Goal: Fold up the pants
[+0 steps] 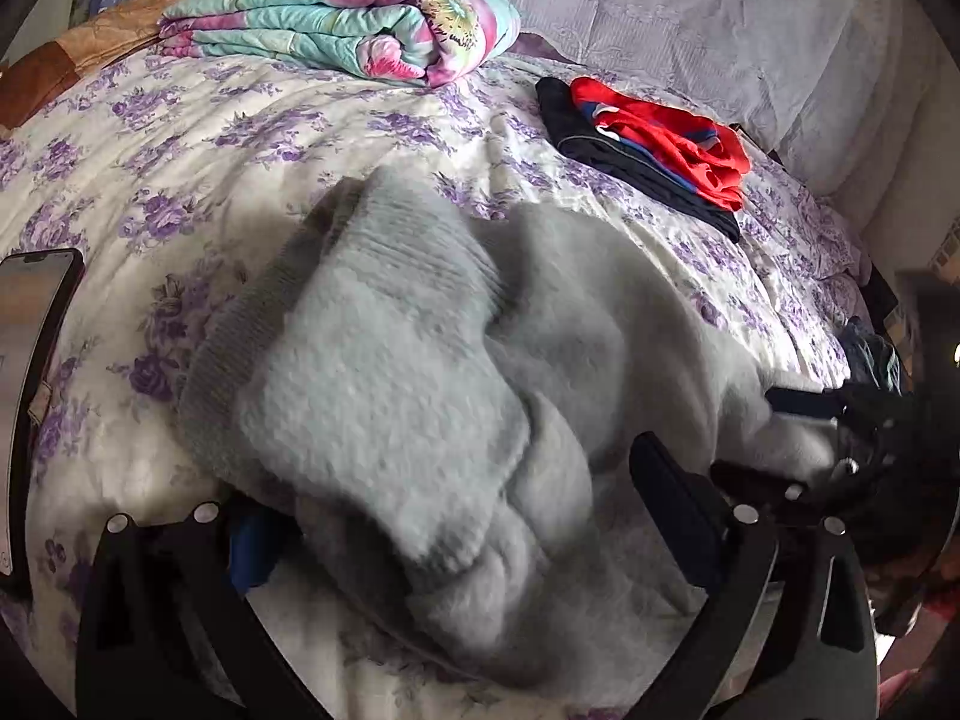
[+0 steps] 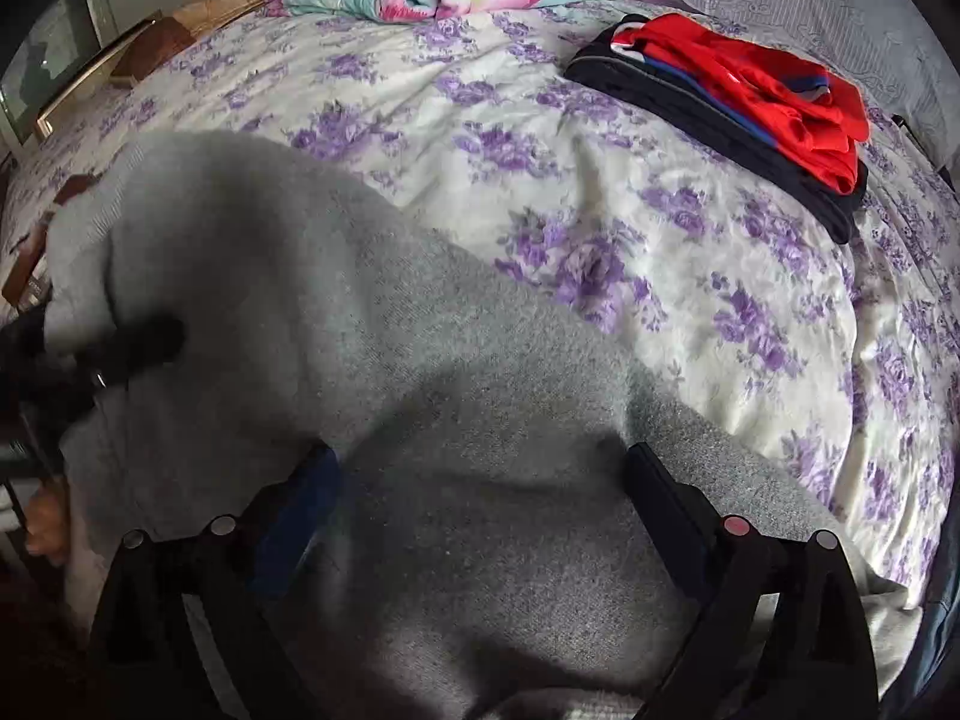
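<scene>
On the quilted bedspread (image 2: pixel 600 192) printed with purple flowers lie grey fleecy knit pants (image 2: pixel 420 420), bunched in soft folds with a ribbed band. Right gripper (image 2: pixel 480 480) stands wide open over the flat cloth, gripping nothing. Left gripper (image 1: pixel 456 516) is spread around a rumpled fold, pads not pressing.

We count one pair of grey pants (image 1: pixel 420 360) spread on the bed (image 1: pixel 210 138), near its front edge. We count one folded floral quilt (image 1: pixel 342 24) at the far edge, and one stack of folded clothes (image 1: pixel 654 138) toward the far right corner; in it we can tell one red garment on top and at least one dark one beneath, the rest being too bunched to count. We see one phone (image 1: pixel 36 372) at the left edge. We count two tools: the left tool (image 1: pixel 456 546) and the right tool (image 2: pixel 480 492).
</scene>
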A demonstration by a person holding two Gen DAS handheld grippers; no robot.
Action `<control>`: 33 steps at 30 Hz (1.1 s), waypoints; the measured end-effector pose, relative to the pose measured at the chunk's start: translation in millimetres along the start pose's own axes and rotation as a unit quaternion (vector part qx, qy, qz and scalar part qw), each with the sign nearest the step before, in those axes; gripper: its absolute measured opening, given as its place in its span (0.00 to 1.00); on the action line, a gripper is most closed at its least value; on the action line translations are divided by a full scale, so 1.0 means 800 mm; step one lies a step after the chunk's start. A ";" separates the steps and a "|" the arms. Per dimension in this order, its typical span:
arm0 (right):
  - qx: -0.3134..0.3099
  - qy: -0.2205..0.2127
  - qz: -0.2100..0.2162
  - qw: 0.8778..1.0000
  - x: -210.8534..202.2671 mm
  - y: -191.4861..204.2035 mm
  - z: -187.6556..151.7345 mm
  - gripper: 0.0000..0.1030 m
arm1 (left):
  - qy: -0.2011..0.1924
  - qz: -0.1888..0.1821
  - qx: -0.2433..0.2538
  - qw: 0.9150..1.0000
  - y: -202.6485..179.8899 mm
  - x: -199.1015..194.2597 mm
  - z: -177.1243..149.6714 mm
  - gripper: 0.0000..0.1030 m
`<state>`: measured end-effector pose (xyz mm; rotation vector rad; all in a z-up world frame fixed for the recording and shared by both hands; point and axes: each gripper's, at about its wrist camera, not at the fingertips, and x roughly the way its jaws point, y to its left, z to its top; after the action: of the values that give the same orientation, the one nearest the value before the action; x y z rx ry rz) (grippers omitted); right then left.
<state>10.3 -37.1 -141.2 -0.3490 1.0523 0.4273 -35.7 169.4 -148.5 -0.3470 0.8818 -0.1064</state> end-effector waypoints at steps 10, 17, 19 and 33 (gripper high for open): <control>0.044 -0.151 -0.104 0.982 -0.151 -0.049 -0.087 0.96 | 0.010 0.024 0.030 0.999 -0.009 0.008 -0.002 0.96; 0.199 -0.067 -0.054 0.976 -0.083 -0.114 -0.167 0.97 | 0.020 0.035 0.021 0.999 -0.012 0.009 0.004 0.96; 0.181 -0.056 -0.065 0.980 -0.097 -0.108 -0.158 0.96 | 0.026 0.034 0.015 0.999 -0.012 0.006 0.010 0.92; 0.366 -0.159 -0.111 0.910 -0.162 -0.219 -0.267 0.96 | 0.023 0.040 -0.001 0.999 -0.005 -0.026 0.017 0.63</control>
<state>-119.2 -311.4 -110.1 0.2695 0.7708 -0.1317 -38.3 173.7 -124.0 -0.3125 0.9402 -0.0389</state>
